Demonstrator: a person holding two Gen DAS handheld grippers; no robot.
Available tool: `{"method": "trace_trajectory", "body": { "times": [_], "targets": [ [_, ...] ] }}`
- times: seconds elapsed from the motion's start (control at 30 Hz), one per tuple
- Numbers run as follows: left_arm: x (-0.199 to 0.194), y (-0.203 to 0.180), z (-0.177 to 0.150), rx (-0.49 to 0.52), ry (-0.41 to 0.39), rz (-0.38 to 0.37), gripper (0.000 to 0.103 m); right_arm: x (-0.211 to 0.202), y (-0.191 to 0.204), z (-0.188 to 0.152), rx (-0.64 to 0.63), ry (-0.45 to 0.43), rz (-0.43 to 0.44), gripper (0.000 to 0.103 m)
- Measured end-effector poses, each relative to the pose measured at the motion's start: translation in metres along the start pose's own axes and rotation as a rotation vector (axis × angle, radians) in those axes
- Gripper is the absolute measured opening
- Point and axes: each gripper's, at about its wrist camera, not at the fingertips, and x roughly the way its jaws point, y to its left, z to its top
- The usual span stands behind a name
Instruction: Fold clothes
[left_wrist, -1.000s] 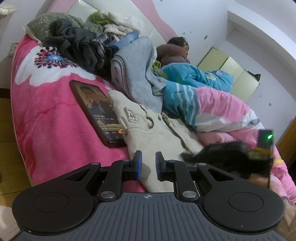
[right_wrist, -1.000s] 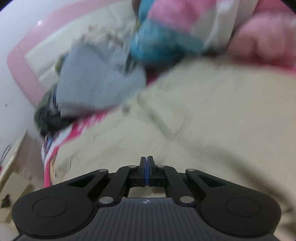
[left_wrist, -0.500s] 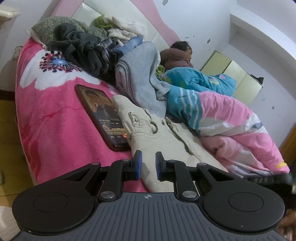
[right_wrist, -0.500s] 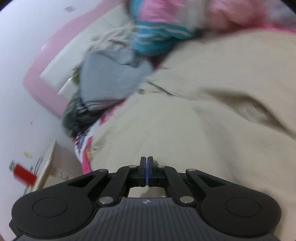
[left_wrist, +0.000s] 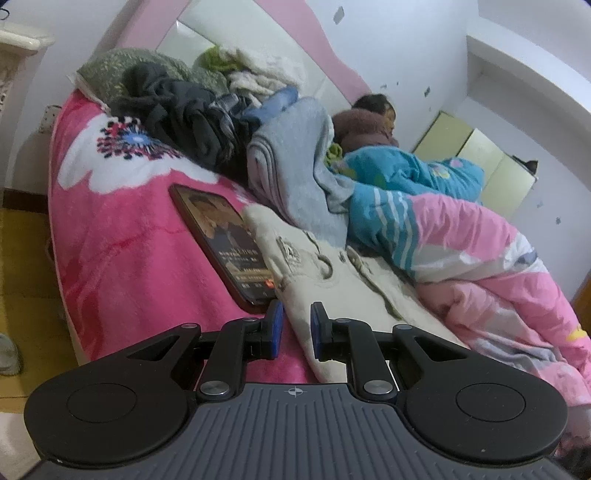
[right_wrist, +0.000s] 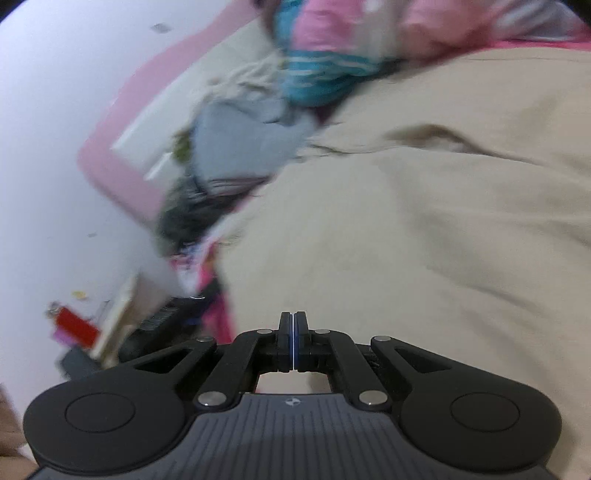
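Blue-padded fingers of the left gripper stood a narrow gap apart, with the near edge of the beige garment running between or just under them; whether the pads pressed it could not be told. The right gripper had its jaws fully together, seemingly holding nothing, just above the same cloth, which filled that view from 12 to 5 o'clock. The garment looked soft, thickish and light, creasing easily, so a hem or corner seemed the best hold. It lay flat on the pink blanket. Only the left view showed the phone touching the garment's edge at 10 o'clock, the grey folded cloth beyond, and a person lying under the quilt at 1 o'clock. The right view was blurred.
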Motion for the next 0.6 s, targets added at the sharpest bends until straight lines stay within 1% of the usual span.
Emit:
{"method": "trace_trajectory", "body": {
  "times": [0.03,0.1,0.13,0.2,0.23,0.27,0.33,0.4,0.43,0.47,0.5,0.53,0.6],
  "targets": [
    [-0.001,0.0,0.0,0.004,-0.009,-0.001,0.015,0.003,-0.004,-0.01,0.007,0.031,-0.007,0.0],
    [-0.003,-0.002,0.0,0.016,-0.024,-0.003,0.015,-0.003,-0.001,-0.039,-0.005,0.057,0.047,0.0],
    [-0.003,-0.004,0.0,0.024,-0.03,-0.004,0.015,-0.005,0.003,-0.049,-0.015,0.089,0.068,0.0],
    [-0.005,-0.007,-0.001,0.04,-0.038,-0.013,0.015,-0.009,0.008,-0.063,0.001,0.14,0.102,0.0],
    [-0.006,-0.009,-0.002,0.049,-0.042,-0.021,0.015,-0.015,0.009,-0.068,0.003,0.142,0.108,0.0],
    [-0.007,-0.011,-0.002,0.058,-0.046,-0.028,0.015,-0.023,0.008,-0.065,0.004,0.11,0.099,0.0],
    [-0.01,-0.016,-0.004,0.09,-0.056,-0.053,0.015,-0.04,0.005,-0.052,0.01,0.014,0.069,0.0],
    [-0.013,-0.022,-0.006,0.13,-0.063,-0.086,0.016,-0.052,-0.002,-0.039,0.026,-0.085,0.016,0.0],
    [-0.015,-0.026,-0.008,0.151,-0.062,-0.105,0.018,-0.057,-0.006,-0.034,0.025,-0.12,-0.017,0.0],
    [-0.016,-0.03,-0.01,0.172,-0.054,-0.123,0.022,-0.061,-0.011,-0.032,0.023,-0.138,-0.057,0.0],
    [-0.017,-0.033,-0.011,0.193,-0.044,-0.141,0.024,-0.06,-0.015,-0.036,0.026,-0.127,-0.071,0.0],
    [-0.018,-0.037,-0.013,0.211,-0.03,-0.158,0.028,-0.057,-0.019,-0.044,0.035,-0.104,-0.064,0.0],
    [-0.019,-0.045,-0.016,0.25,0.003,-0.198,0.029,-0.054,-0.024,-0.06,0.048,-0.069,-0.035,0.0]
  ]
}}
